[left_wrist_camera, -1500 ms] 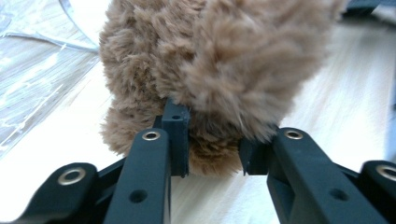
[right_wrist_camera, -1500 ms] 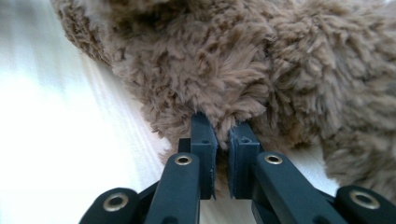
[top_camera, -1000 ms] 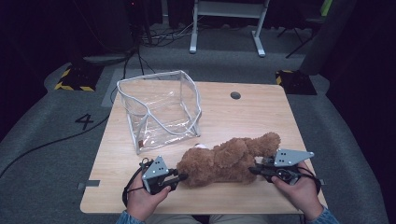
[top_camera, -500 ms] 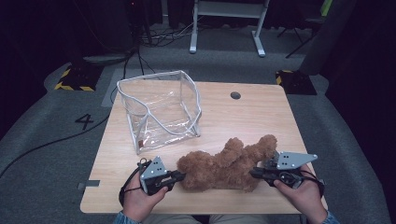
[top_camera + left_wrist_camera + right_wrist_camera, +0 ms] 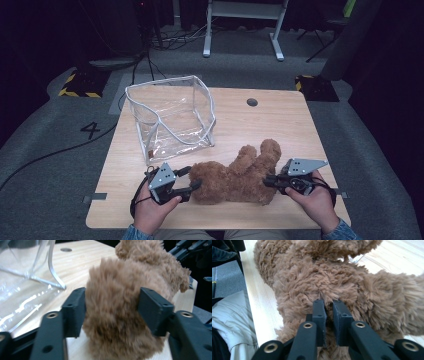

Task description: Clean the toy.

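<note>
A fluffy brown teddy bear (image 5: 235, 175) lies flat on the table's near edge.

On the desk (image 5: 280, 120) the plush bear (image 5: 235, 175) lies along the near edge, between the 2 grippers. The left gripper (image 5: 192, 179) sits at the bear's left end, with that end between its fingers (image 5: 75, 310). The right gripper (image 5: 270, 181) sits at the bear's right end, its tips in the fur. Behind the bear, toward the desk's far left, stands the clear bag (image 5: 170, 117), apart from it. A hole (image 5: 252, 102) lies in the desk top right of the bag, near the far edge.
</note>
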Demonstrator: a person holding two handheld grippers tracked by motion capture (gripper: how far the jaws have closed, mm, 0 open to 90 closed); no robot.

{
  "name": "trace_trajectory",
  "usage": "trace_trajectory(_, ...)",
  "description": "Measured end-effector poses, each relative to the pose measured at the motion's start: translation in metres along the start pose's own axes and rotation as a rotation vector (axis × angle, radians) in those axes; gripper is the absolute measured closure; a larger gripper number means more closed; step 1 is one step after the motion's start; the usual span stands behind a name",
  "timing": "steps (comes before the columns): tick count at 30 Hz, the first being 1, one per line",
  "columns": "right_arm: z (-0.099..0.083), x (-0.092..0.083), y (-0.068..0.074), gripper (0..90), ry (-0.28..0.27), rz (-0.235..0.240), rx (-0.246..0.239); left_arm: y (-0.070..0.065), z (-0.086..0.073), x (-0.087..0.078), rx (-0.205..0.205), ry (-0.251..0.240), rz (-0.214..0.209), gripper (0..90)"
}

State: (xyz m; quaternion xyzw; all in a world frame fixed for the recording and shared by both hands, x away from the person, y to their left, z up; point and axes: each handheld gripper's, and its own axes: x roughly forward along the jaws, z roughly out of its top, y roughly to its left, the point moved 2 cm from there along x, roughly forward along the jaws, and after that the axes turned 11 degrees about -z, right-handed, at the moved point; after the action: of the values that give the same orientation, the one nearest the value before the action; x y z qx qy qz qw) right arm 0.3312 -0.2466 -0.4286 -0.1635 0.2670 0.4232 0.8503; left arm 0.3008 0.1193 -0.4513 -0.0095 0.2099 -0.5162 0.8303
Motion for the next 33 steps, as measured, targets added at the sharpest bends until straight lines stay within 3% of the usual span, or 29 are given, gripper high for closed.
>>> trace_trajectory(2,0.0,-0.001,-0.001,74.3,-0.002,-0.007,0.009,-0.001,0.001,0.007,-0.001,0.034,-0.01,36.0)
trace_trajectory(6,0.0,-0.005,-0.004,57.6,-0.003,-0.05,0.019,0.003,-0.002,0.018,-0.074,0.058,-0.054,32.3)
trace_trajectory(12,-0.004,-0.018,-0.01,44.3,-0.027,-0.077,0.051,0.01,-0.007,0.02,-0.088,0.048,-0.084,32.2)
trace_trajectory(17,-0.015,-0.038,-0.021,39.5,-0.017,-0.168,0.046,0.011,-0.008,0.021,-0.074,0.048,-0.078,32.3)
trace_trajectory(21,-0.031,-0.043,-0.034,37.3,0.031,-0.228,0.062,0.012,-0.008,0.021,-0.058,0.047,-0.07,32.3)
trace_trajectory(27,-0.054,-0.033,-0.055,31.1,0.125,-0.294,0.078,0.014,-0.009,0.023,-0.046,0.039,-0.077,32.8)
trace_trajectory(33,-0.078,-0.021,-0.073,28.6,0.221,-0.327,0.097,0.019,-0.01,0.022,-0.029,0.038,-0.099,33.2)
